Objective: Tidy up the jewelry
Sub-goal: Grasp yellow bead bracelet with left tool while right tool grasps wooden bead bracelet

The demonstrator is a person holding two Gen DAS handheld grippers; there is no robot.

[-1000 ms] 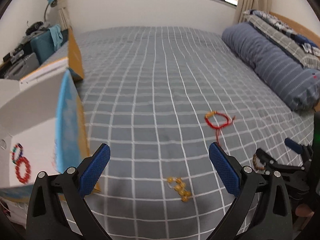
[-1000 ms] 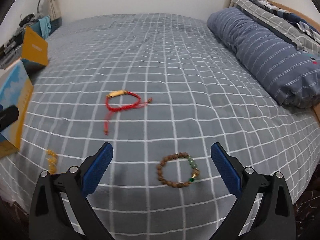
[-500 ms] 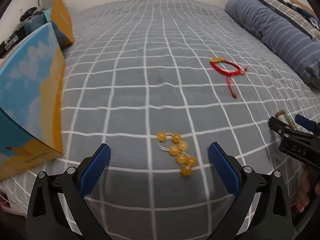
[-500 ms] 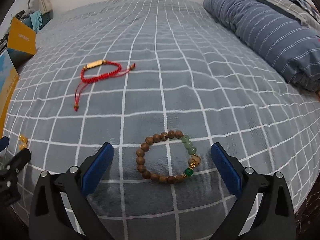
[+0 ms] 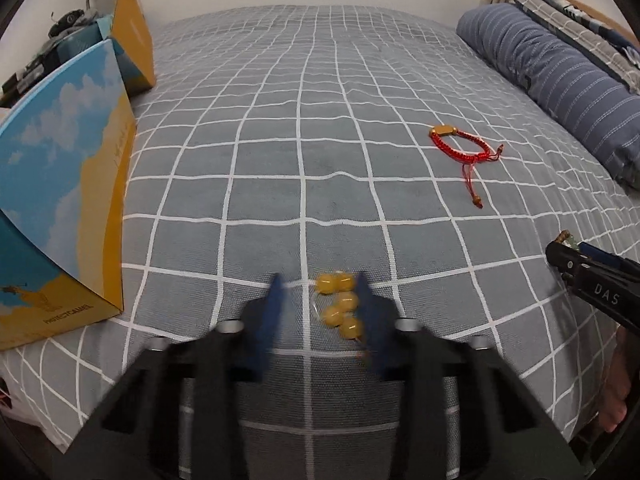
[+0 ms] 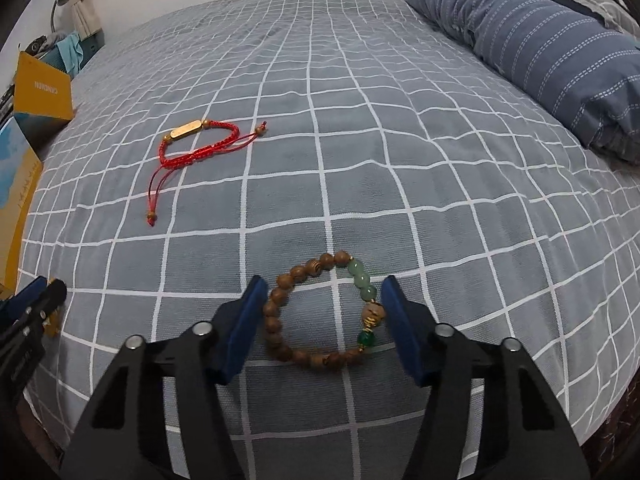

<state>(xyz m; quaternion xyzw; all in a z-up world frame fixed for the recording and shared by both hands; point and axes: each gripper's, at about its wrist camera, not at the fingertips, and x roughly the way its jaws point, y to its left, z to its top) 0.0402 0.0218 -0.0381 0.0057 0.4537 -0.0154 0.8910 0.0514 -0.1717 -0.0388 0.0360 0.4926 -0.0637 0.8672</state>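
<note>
Left hand-held gripper: blurred by motion, fingers partly parted either side of the yellow beads on the bed; contact with the beads can't be told. Only a few beads are sharp, and their string is barely visible.

Right hand-held gripper: released, pads flanking the wooden bracelet, just beside it on both sides, no clear touch.

Red bracelet lies apart, further up the bed, between the two.

Left view only: blue-yellow box at the left bed edge, cut off by the frame. The wooden bracelet there is almost fully hidden behind the right hand-held gripper's tip. The right view shows only a sliver of the beads, behind the left tip.
</note>
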